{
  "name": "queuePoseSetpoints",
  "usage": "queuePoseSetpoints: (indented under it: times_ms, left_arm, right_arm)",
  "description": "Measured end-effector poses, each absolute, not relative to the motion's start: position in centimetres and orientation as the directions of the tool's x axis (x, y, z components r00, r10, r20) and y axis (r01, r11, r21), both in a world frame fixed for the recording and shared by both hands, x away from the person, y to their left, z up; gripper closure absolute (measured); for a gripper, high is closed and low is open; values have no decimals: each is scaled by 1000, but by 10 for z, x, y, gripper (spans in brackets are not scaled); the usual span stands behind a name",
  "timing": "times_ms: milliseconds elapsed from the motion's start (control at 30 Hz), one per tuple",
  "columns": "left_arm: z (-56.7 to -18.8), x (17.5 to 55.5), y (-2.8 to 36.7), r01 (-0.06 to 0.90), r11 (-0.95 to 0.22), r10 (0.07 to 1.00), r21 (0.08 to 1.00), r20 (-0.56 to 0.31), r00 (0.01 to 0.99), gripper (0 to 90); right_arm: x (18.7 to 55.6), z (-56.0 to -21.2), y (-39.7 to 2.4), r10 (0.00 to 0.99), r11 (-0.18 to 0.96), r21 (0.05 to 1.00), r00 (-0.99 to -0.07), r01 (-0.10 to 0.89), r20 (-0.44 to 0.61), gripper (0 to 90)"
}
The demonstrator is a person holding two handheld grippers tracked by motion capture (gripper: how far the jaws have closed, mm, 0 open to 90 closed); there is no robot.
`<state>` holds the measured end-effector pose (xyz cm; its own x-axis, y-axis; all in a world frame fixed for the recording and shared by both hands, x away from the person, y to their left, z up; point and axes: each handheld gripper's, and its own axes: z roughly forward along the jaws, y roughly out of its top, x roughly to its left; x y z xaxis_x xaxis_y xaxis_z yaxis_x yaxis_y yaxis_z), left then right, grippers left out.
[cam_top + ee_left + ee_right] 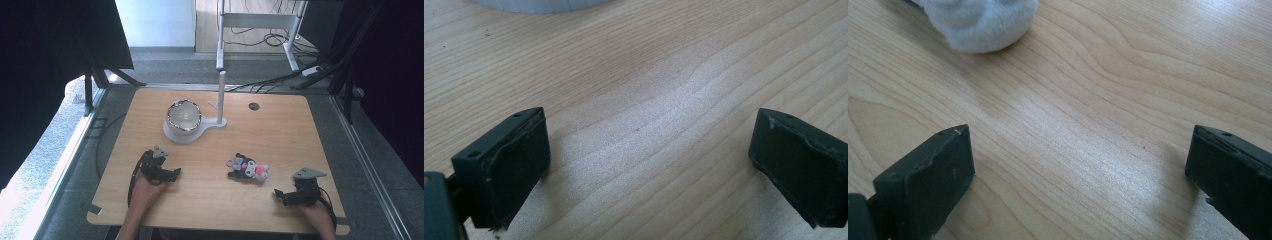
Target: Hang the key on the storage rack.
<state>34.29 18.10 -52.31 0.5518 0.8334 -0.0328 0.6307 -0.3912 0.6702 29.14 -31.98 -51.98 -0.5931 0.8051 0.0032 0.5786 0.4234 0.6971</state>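
Jaws of both the left gripper [176, 172] and right gripper [278, 194] gape wide, empty; toy [248, 168] lies near the counter's front edge; floppy plush could slip a shallow pinch.

plush toy [980, 22] — top cut off

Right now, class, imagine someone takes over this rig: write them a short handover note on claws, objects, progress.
Left claw: open, empty, resting on the light wooden table.
Right claw: open, empty, low over the table near its front edge.
Small black, white and pink plush toy: lying between the claws, nearer the right one, untouched.
White bowl on a white stand with an upright post: farther back.
Done: nothing grasped. Left: probably picking up the toy.
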Motion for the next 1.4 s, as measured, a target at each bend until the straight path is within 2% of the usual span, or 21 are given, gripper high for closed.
queuePoseSetpoints:
  times_ms: [933, 1400]
  left_arm:
    - [-523, 343, 181, 631, -391, 833, 670, -33, 552, 30]
    - [-523, 343, 181, 631, -391, 833, 670, -33, 552, 30]
  right_arm:
    - [291, -520, -320, 806, 423, 696, -592, 580, 3, 0]
    - [293, -509, -318, 786, 463, 680, -618, 569, -18, 10]
